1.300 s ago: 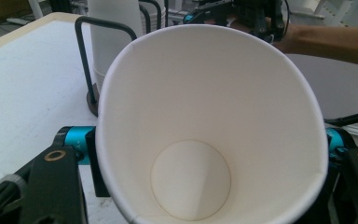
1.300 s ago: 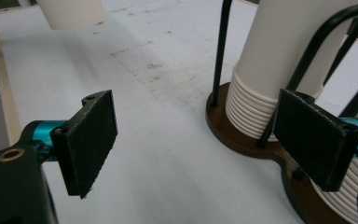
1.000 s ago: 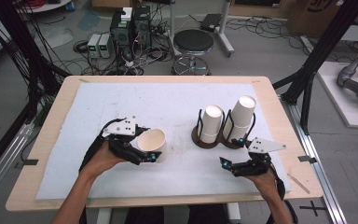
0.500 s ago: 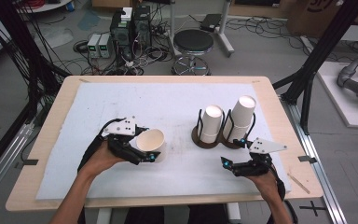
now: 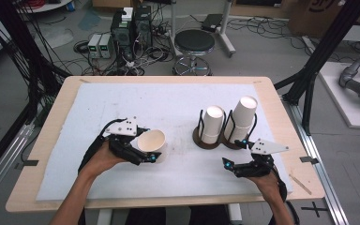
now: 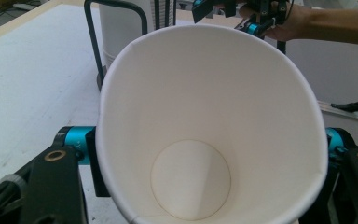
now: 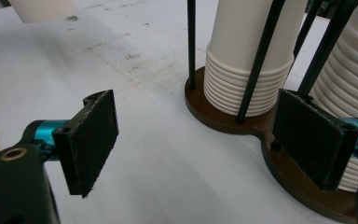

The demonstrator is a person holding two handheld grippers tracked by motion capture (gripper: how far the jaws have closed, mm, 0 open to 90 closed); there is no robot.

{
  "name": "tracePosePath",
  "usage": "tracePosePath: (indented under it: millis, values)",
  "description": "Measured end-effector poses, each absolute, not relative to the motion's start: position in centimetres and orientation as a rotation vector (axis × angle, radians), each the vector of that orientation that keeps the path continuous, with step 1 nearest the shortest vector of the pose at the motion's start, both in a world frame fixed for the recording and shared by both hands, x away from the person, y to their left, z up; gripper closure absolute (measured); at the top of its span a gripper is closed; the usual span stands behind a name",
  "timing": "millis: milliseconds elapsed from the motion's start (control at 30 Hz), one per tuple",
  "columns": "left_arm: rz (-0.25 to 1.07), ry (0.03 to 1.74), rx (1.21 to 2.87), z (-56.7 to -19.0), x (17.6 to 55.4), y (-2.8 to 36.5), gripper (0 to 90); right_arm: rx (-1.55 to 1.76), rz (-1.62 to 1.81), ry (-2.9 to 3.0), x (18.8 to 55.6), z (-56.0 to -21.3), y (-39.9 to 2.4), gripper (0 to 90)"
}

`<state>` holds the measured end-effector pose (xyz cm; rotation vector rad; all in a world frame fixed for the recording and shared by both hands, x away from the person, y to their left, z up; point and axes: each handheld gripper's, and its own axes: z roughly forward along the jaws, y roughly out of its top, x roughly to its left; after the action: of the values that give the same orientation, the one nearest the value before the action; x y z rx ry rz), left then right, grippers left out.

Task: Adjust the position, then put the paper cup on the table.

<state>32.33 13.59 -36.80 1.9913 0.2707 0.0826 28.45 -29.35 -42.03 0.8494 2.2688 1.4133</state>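
On the white mat (image 5: 178, 108) your left gripper (image 5: 143, 152) pinches the paper cup (image 5: 152, 142), left of the cup rack (image 5: 222, 136). Hold it gently, do not crush. Your right gripper (image 5: 236, 164) waits spread, empty.

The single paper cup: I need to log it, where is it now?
In the high view the paper cup is held on its side in the left gripper, left of the cup holder.
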Motion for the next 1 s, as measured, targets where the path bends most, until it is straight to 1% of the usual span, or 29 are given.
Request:
tracePosePath:
  millis: [600,1000]
  values:
    - [0.086,0.273,1.998,-36.9,32.4,13.4,28.7,0.852,1.419,2.269,28.4,-42.0,-29.3,15.0]
    - [0.089,0.264,2.012,-37.1,32.6,12.6,28.7,0.854,1.419,2.272,28.6,-42.1,-29.3,15.1]
